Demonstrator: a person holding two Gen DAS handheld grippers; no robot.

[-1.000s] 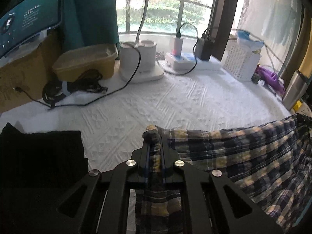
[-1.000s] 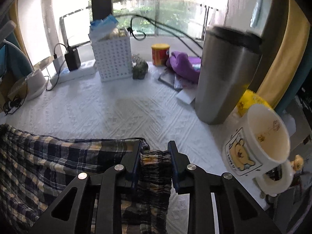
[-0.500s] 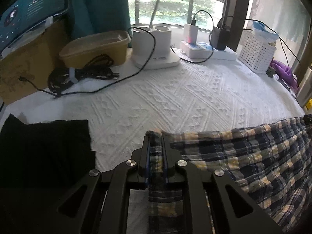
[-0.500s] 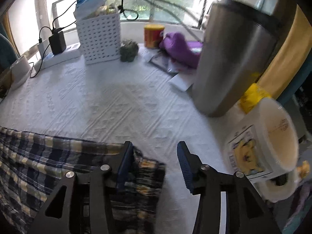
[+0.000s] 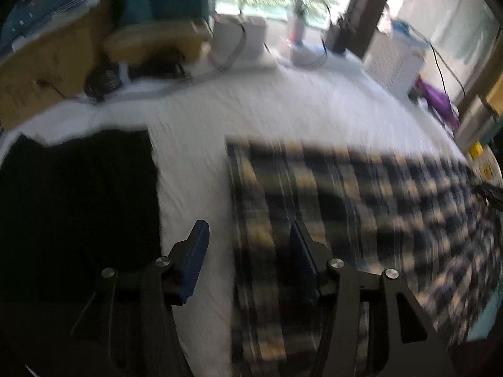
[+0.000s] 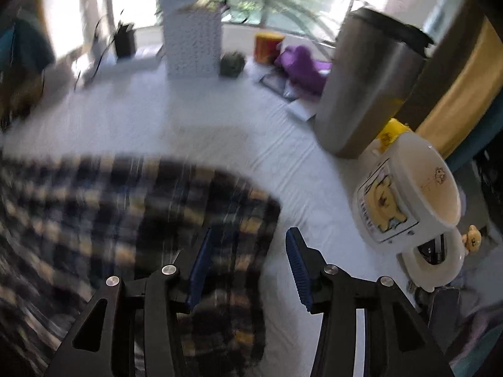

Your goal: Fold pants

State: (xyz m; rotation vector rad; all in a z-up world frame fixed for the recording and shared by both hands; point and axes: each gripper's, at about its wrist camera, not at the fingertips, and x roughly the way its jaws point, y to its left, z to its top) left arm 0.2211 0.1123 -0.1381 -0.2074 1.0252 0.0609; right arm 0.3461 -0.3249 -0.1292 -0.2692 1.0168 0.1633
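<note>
Released since a second ago: navy-and-yellow plaid fabric pants [image 5: 361,207], lying flat on white textured counter [image 5: 283,110]. Left gripper [image 5: 248,253] jaws just opened, straddling the left edge. Right gripper [image 6: 248,253] jaws apart over the right corner, gripping nothing.

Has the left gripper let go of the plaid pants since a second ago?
Yes. The left gripper has just been opening; the plaid pants lie flat on the white textured cloth, their edge between unclamped jaws.

White textured tablecloth [image 5: 283,110], plaid pants [image 5: 361,194], seemingly black cloth [image 5: 78,204]
</note>
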